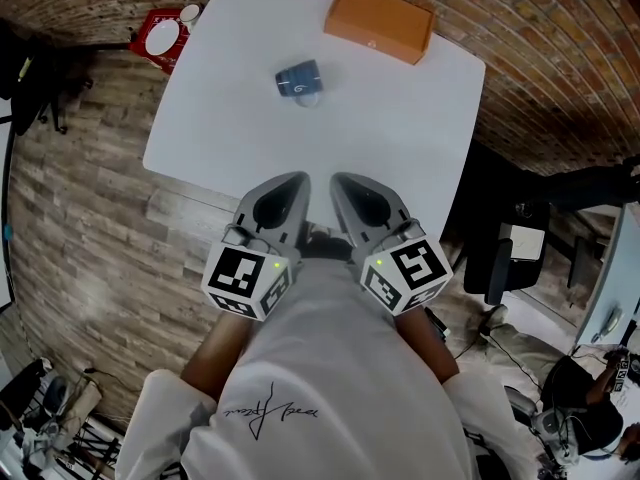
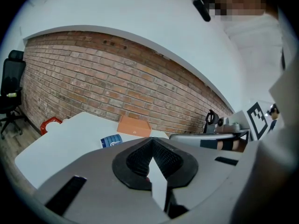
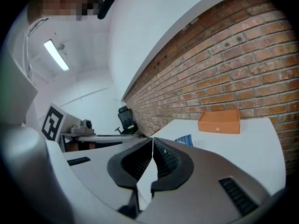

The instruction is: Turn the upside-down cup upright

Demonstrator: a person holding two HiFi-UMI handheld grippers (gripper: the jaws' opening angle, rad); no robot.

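Observation:
A dark blue ribbed cup (image 1: 298, 80) with a white logo stands on the white table (image 1: 400, 138) toward the far side, apparently base up. It peeks over the jaws in the left gripper view (image 2: 110, 141) and the right gripper view (image 3: 185, 139). My left gripper (image 1: 300, 180) and right gripper (image 1: 337, 180) hover side by side over the table's near edge, close to the person's body and well short of the cup. Both are shut with nothing between the tips, which meet in each gripper view, left gripper (image 2: 152, 142) and right gripper (image 3: 152, 141).
An orange box (image 1: 380, 20) lies at the far edge of the table, beyond the cup. A red stand with a white dish (image 1: 163, 36) sits off the far left corner. A brick wall (image 2: 93, 78) runs behind the table. Office chairs (image 1: 515, 253) stand at the right.

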